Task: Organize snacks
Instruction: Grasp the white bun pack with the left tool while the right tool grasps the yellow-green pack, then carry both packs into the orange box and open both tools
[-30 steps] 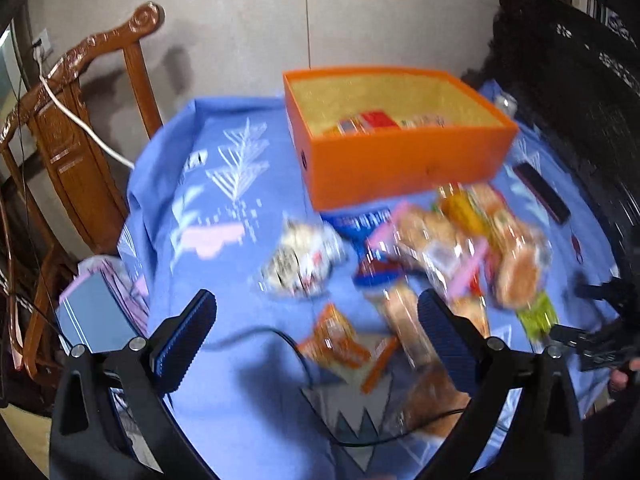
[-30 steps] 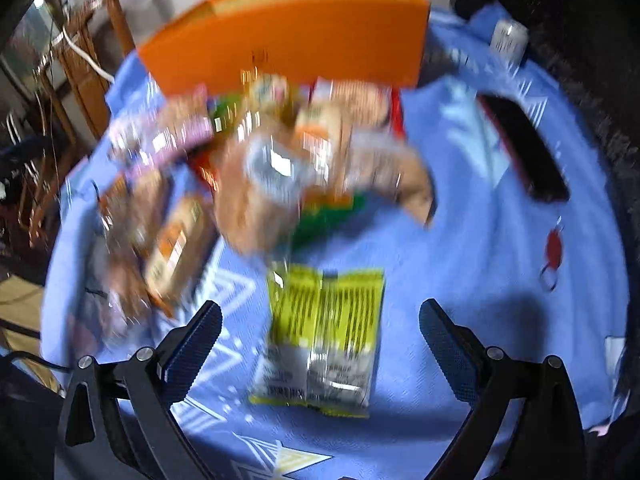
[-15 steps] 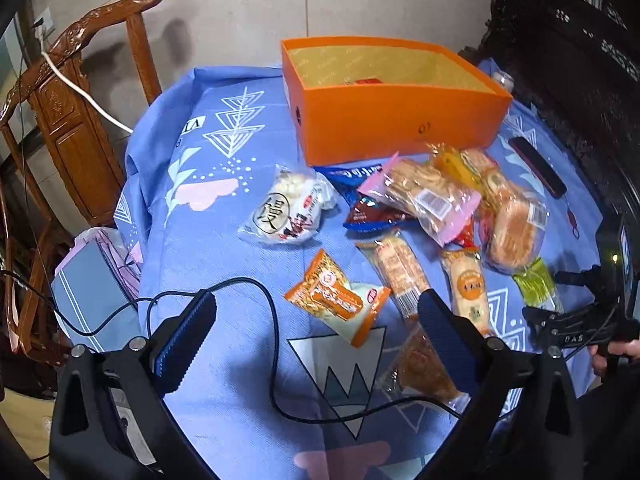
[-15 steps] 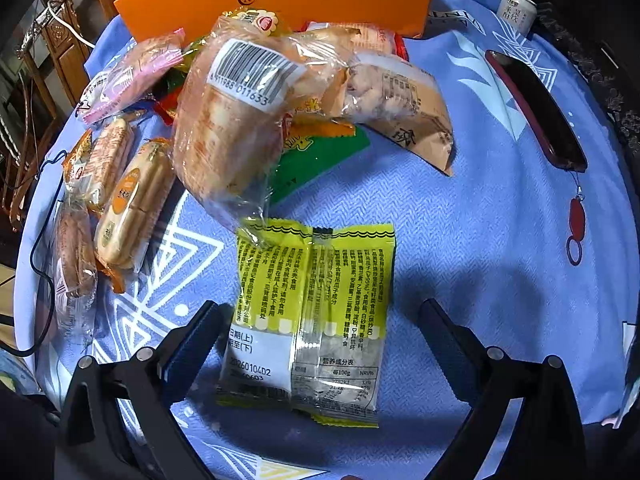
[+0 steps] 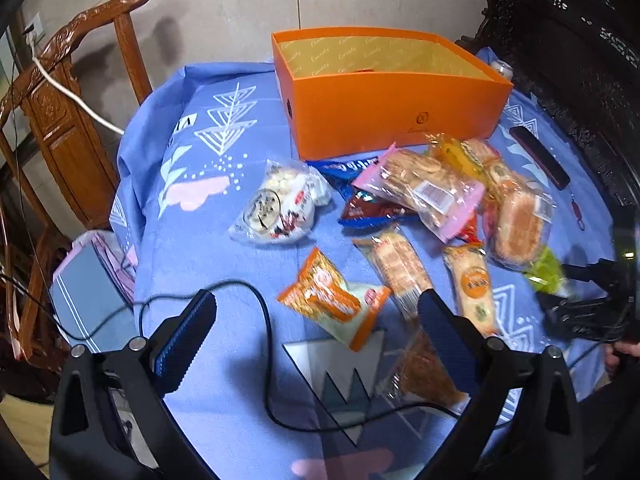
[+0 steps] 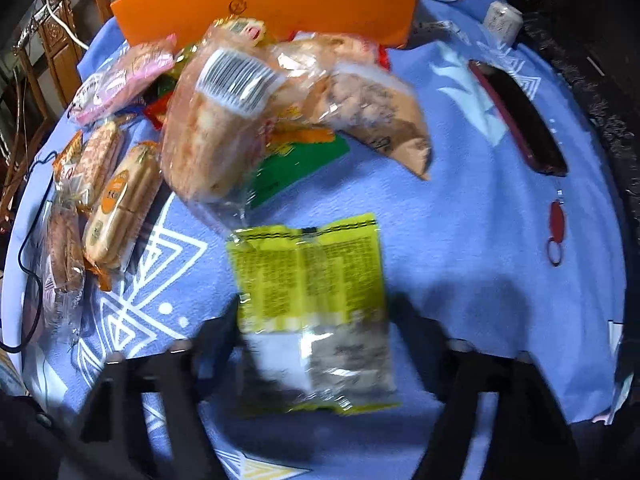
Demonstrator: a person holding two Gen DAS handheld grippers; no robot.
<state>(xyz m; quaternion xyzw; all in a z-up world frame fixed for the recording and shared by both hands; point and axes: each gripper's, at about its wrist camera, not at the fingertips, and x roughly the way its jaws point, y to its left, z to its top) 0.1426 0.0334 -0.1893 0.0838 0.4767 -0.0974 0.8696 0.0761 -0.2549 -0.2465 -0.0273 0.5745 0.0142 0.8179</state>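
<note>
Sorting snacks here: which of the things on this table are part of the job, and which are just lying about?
Part of the job:
orange box
yellow-green packet, between the right gripper fingers
orange-and-white packet, ahead of the left gripper
white bun bag
pink cracker packet

Lying about:
black cable
dark phone
red key fob
wooden chair

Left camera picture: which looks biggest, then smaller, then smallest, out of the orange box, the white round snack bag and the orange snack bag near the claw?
1. orange box, clearly largest, though farthest away.
2 and 3. white round snack bag and orange snack bag look about alike; the orange one lies nearer the camera, so I won't rank them.
</note>
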